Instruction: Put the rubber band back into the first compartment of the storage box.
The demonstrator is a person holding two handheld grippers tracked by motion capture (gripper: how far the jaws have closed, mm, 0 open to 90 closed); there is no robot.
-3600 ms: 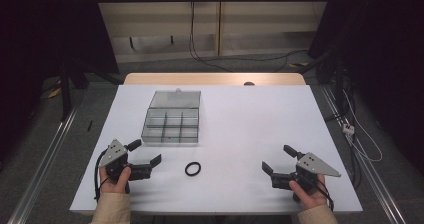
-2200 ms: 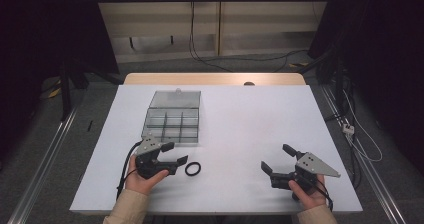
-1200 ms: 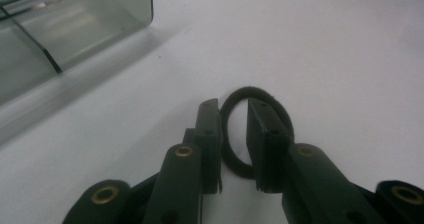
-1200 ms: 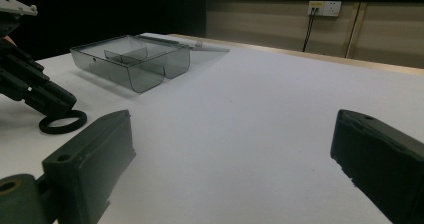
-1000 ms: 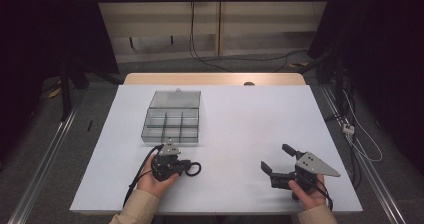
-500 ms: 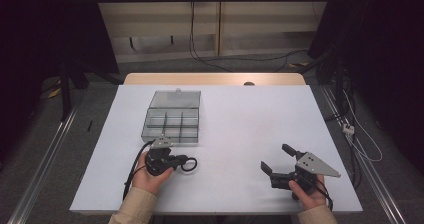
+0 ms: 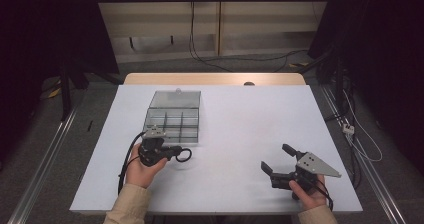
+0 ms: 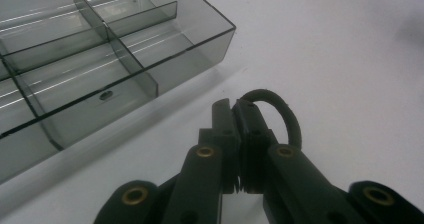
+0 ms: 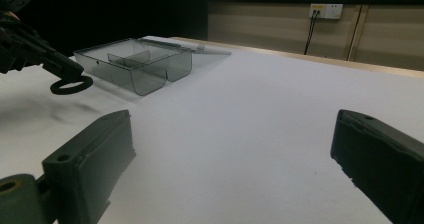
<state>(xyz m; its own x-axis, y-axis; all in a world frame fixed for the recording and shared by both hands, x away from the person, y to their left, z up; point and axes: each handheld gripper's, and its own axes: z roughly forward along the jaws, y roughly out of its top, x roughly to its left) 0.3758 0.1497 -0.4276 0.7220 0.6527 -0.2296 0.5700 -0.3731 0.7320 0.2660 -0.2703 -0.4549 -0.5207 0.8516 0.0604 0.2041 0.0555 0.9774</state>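
1. Since the earliest picture, the left gripper has crossed from the near-left of the table to the black ring, and now has it pinched; the right gripper has stayed put at the near right.
2. Nearest the person, the right gripper rests in its hand on the white table, its jaws spread wide with nothing between them.
3. A little farther in, at the left, the left gripper's jaws are pressed together on one side of the ring. Most of the loop sticks out past the tips.
4. From the right gripper view, the ring hangs low, close to the table; whether it touches is unclear.
5. Just beyond the ring sits the clear compartment box, lid open and leaning away, compartments looking empty.
6. The step in hand appears to be carrying the ring to the box. The next move likely calls for lifting it over the near wall and releasing above one compartment.
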